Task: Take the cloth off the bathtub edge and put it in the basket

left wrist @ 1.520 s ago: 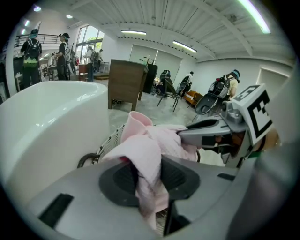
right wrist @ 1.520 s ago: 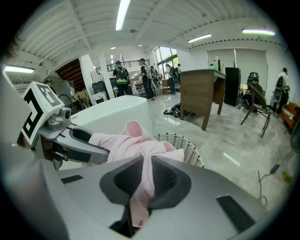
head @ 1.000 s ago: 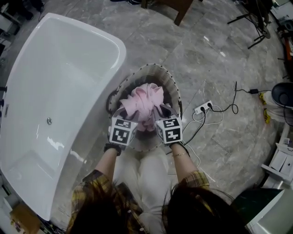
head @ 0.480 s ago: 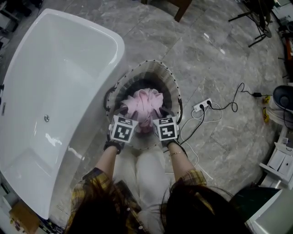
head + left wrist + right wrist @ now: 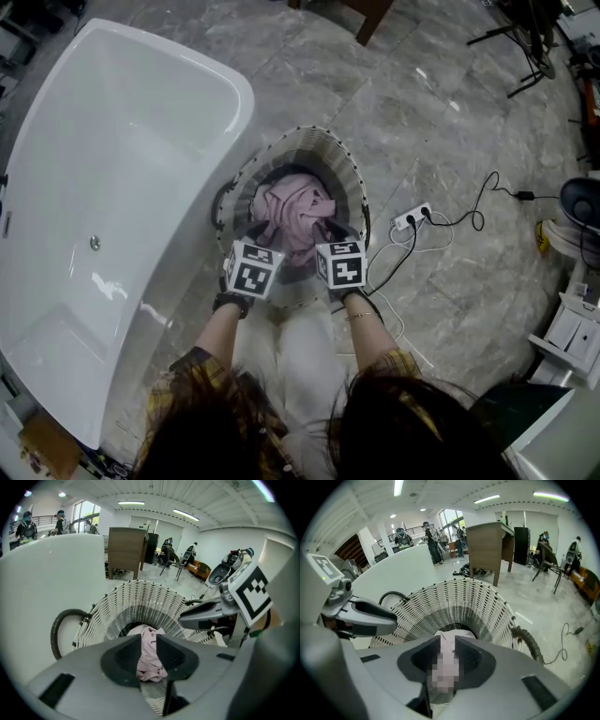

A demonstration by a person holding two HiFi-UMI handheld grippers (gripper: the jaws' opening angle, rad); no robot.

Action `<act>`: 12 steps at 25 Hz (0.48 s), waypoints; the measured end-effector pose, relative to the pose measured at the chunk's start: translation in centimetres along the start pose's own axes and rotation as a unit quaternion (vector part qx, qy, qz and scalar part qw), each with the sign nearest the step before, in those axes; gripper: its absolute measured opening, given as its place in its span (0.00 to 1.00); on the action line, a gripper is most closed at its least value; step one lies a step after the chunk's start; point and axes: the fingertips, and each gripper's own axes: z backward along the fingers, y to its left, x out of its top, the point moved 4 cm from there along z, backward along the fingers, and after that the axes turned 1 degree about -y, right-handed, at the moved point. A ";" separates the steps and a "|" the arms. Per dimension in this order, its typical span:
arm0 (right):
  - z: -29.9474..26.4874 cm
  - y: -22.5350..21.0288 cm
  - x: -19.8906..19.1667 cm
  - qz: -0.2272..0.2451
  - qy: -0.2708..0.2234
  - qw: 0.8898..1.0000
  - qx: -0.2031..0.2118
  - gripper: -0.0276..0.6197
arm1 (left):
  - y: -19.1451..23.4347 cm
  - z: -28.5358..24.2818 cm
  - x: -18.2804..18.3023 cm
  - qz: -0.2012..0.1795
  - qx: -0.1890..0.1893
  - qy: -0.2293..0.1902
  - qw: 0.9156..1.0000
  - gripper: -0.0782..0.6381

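Since the crumpled pink fabric cloth (image 5: 295,217) already lies down inside the round white woven wicker basket (image 5: 353,178), w/ nothing left on the rim of the glossy white oval bathtub (image 5: 122,141) beside it, both claws hang low over the basket's near edge, prob. so the bundle lands in the well and doesn't drape over the side. Left gripper (image 5: 149,638): jaws nearly together, pinching a fold of cloth that fills the gap; they've just been closing a bit. Right gripper (image 5: 447,640): also narrow w/ cloth betw. the jaws, but they've just been opening, so I'd read it as the start of letting go; fabric at the tips looks touched on both sides, i.e. gripped. Orientation: the cloth is a bunched heap w/ no clean long axis; roughly it runs from the far side toward the person, w/ two gathered ends drawn up to the claws
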 end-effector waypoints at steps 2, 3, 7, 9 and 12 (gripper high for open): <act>0.4 0.0 0.4 -0.002 -0.005 1.000 -0.001 0.20 | -0.3 0.3 0.2 -0.003 -0.001 -0.001 1.000 0.25; 0.6 0.1 0.7 -0.003 -0.007 1.000 -0.001 0.20 | -0.4 0.4 0.2 -0.004 -0.001 -0.001 1.000 0.25; 1.8 1.0 1.8 -0.011 -0.017 1.000 0.006 0.20 | -0.6 1.7 0.7 -0.005 0.000 0.002 1.000 0.25; 2.4 1.6 2.6 -0.011 -0.019 1.000 0.011 0.20 | -0.7 2.6 1.4 -0.002 0.002 -0.002 1.000 0.25; 3.4 2.5 3.8 -0.012 -0.020 1.000 0.019 0.20 | -0.7 4.1 2.3 0.006 0.004 -0.007 1.000 0.24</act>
